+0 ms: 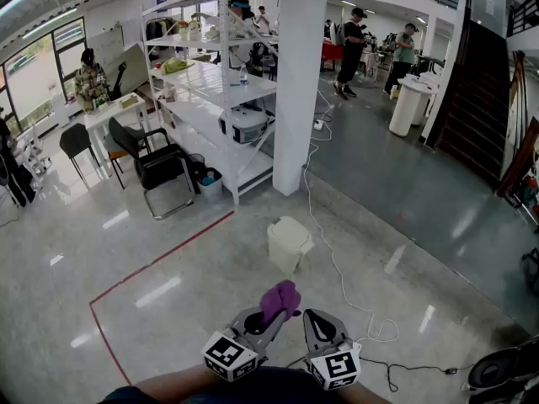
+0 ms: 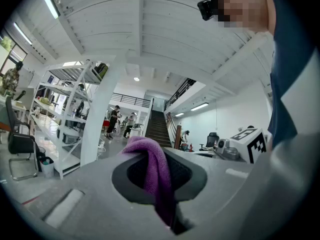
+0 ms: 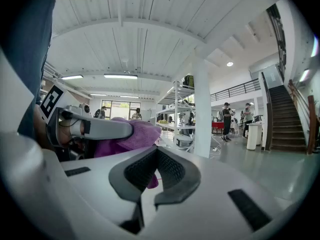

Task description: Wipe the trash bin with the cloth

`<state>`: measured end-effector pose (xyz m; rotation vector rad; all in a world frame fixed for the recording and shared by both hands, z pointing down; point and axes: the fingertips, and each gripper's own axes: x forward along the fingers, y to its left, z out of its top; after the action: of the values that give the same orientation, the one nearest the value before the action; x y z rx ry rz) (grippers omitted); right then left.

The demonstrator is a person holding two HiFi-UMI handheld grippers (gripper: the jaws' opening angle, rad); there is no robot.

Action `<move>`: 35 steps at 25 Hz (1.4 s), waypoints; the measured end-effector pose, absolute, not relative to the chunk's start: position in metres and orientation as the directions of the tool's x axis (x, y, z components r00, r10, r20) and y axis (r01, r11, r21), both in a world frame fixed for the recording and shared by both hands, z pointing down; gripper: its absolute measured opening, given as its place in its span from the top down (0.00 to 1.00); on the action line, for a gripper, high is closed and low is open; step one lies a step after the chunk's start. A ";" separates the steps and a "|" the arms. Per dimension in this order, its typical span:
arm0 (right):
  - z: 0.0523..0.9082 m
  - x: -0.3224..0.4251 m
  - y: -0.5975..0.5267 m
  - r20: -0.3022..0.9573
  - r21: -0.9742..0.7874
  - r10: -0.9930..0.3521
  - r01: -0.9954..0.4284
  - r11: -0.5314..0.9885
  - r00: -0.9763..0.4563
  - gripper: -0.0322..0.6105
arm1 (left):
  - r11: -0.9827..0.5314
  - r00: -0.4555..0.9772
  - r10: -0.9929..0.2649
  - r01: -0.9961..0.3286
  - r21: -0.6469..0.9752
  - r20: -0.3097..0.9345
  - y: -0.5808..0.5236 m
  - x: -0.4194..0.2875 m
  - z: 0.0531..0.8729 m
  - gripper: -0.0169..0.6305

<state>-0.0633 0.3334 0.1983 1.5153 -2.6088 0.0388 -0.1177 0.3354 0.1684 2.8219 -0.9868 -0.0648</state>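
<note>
Gripping, left: our left gripper (image 1: 268, 325) is clamped on the purple cloth (image 1: 280, 298), which bunches above its tips.
Bin bearing: the cream lidded trash bin (image 1: 289, 242) stands upright on the floor, straight ahead of the cloth and well apart.
Right: our right gripper (image 1: 312, 320) is closed on nothing, just beside the cloth.
Nearer hand: we judge it to be the left, cloth leading.
</note>
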 end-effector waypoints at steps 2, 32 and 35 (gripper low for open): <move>0.202 -0.062 0.331 0.121 0.041 -0.863 -0.866 0.499 -0.491 0.94 | -0.772 0.783 -0.622 -0.616 0.157 0.008 0.333 -0.117 0.172 0.94; 0.220 0.031 0.293 0.133 -0.033 -0.824 -0.834 0.551 -0.550 0.94 | -0.673 0.691 -0.720 -0.718 0.176 0.066 0.285 -0.046 0.186 0.94; 0.228 0.046 0.286 0.144 -0.053 -0.819 -0.831 0.554 -0.556 0.94 | -0.664 0.682 -0.727 -0.728 0.171 0.077 0.280 -0.031 0.192 0.94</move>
<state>0.0463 0.2860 0.2280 1.4255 -2.6778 0.1746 -0.0310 0.2796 0.1923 2.7059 -1.1829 0.0038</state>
